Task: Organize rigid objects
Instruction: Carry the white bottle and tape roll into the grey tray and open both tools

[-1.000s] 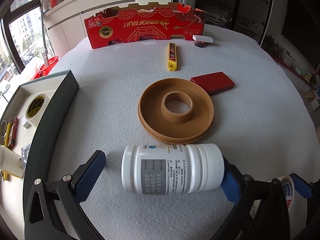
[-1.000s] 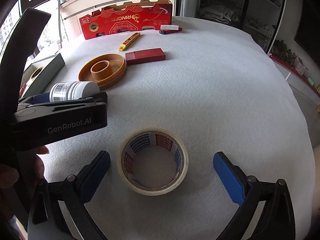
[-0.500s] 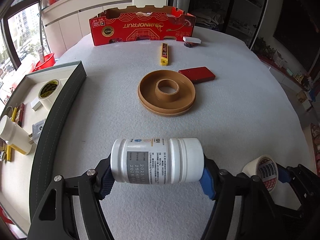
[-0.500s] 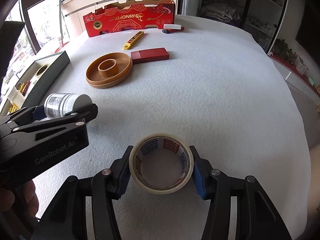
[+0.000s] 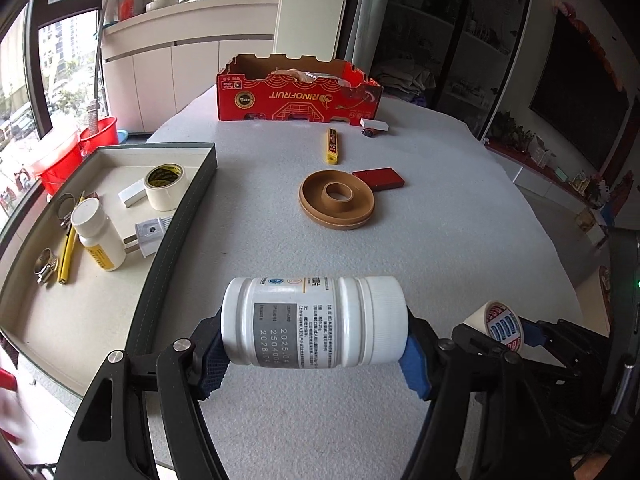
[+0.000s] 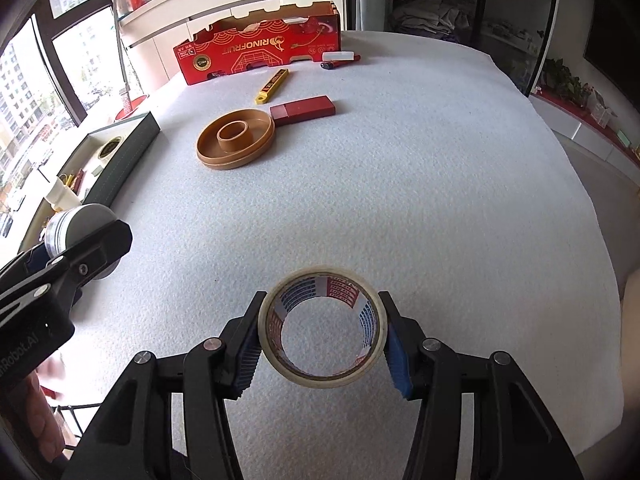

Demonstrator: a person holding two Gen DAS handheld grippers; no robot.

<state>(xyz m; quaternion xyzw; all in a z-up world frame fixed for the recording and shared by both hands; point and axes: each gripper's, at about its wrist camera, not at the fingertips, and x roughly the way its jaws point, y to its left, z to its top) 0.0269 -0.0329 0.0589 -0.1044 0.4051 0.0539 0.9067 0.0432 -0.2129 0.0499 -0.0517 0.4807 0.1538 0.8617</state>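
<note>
Gripping bottle [image 5: 314, 322] and tape [image 6: 322, 326].

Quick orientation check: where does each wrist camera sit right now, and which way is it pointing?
Left wrist: sits behind the left tongs, facing across the table toward the red box; its own fingers clamp the bottle, tray to the left.
Right wrist: sits behind the right tongs, facing the same way; its fingers grip the tape, the left tongs at its left edge.
Shared: brown dish, red box, bottle, tape.
</note>
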